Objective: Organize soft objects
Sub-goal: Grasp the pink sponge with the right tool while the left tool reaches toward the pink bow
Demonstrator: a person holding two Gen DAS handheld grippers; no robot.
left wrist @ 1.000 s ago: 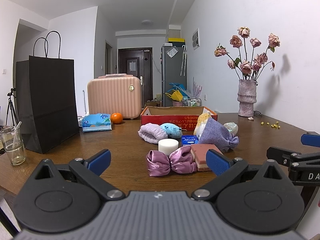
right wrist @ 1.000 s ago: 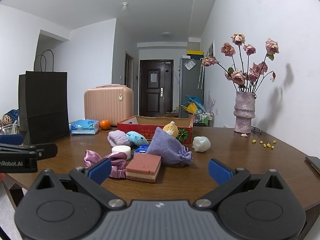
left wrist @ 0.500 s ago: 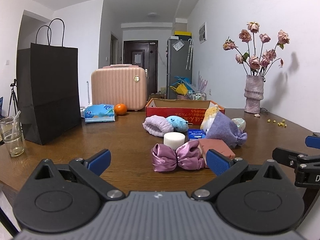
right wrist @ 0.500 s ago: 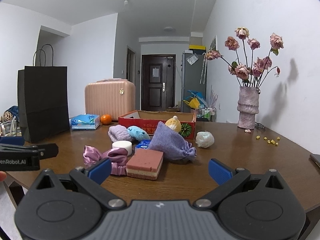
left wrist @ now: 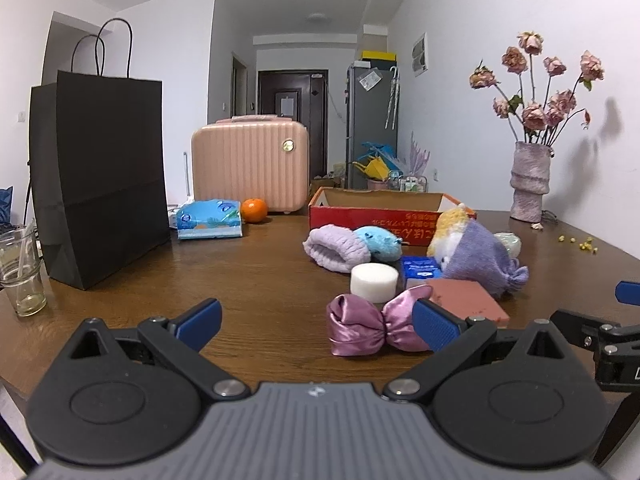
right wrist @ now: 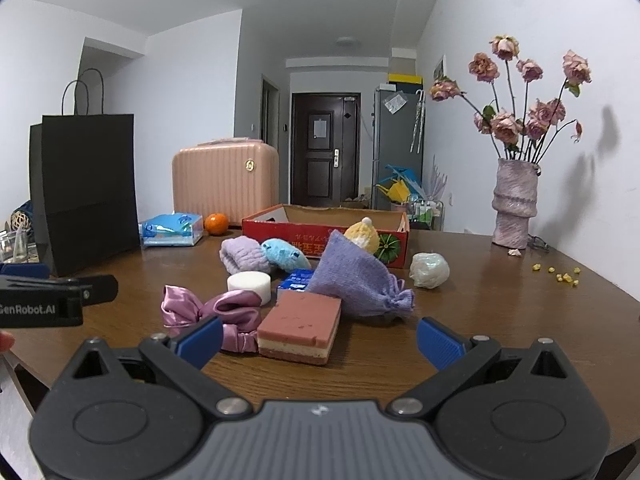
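Both claws have crept forward over the near edge of the worktop (left wrist: 248,276) since a second ago, so the heap of soft things now looms larger in each view.

The left claw (left wrist: 316,322) hovers with its blue fingers spread wide and nothing between them; the satin bow scrunchie (left wrist: 370,324) lies just beyond its right finger. The right claw (right wrist: 318,340) is likewise wide open and empty, its left finger in front of the scrunchie (right wrist: 218,312) and the pink layered sponge block (right wrist: 300,330) lying ahead between the fingers.

The soft things sit clustered toward the middle of the worktop, in front of the red cardboard box (right wrist: 328,232). A white round sponge (right wrist: 249,285) sits behind the scrunchie. The lilac drawstring pouch (right wrist: 356,284) lies tilted against the sponge block's far side, with a blue packet (right wrist: 295,280) tucked beside it. Further back are a lilac fuzzy roll (right wrist: 242,256) touching a light-blue plush (right wrist: 285,256), a yellow-and-white knitted plush (right wrist: 362,234) against the box, and a pale crinkled ball (right wrist: 430,270) off toward the right edge.

Toward the far left corner stand a black paper bag (left wrist: 100,176), a tissue pack (left wrist: 210,220), an orange (left wrist: 254,210) and a pink case (left wrist: 250,162). A vase of dried roses (right wrist: 516,204) stands by the far right edge.
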